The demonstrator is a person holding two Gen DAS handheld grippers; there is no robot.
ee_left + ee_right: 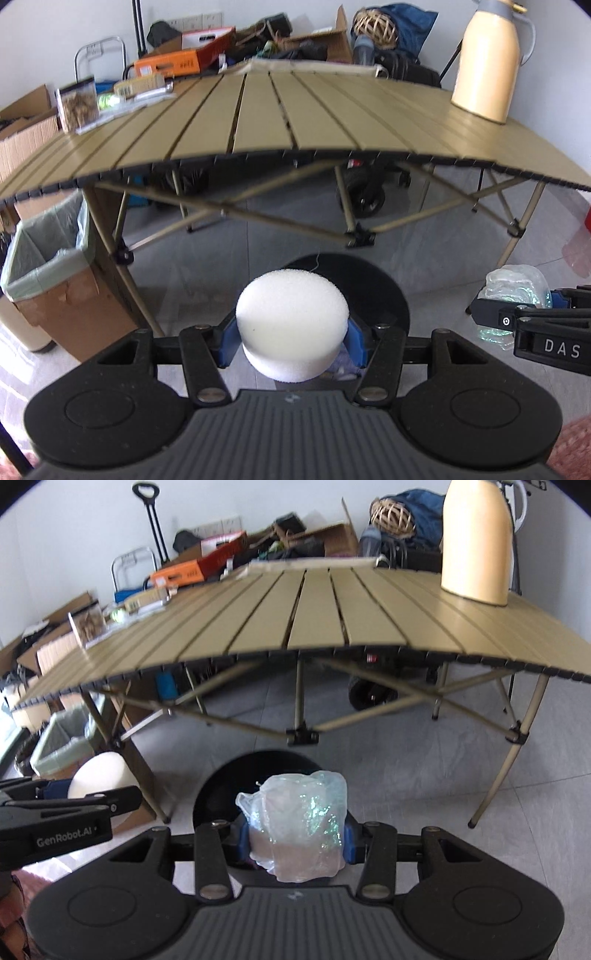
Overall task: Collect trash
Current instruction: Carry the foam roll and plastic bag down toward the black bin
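My left gripper (291, 341) is shut on a round white foam puck (291, 314), its blue pads (228, 341) pressed on both sides. My right gripper (298, 840) is shut on a crumpled clear plastic wrapper (299, 823). Both hang in front of the slatted table (295, 110), over a black round bin (384, 291) on the floor. The same black bin (221, 790) shows behind the wrapper in the right wrist view. The right gripper with the wrapper (517, 291) also shows at the right edge of the left wrist view. The left gripper with the puck (103, 775) shows at the left of the right wrist view.
A cardboard box lined with a pale green bag (48, 266) stands on the floor at the left, beside a table leg. On the table stand a cream thermos jug (487, 62) at the right and snack packets (77, 105) at the far left. Boxes and bags crowd the back wall.
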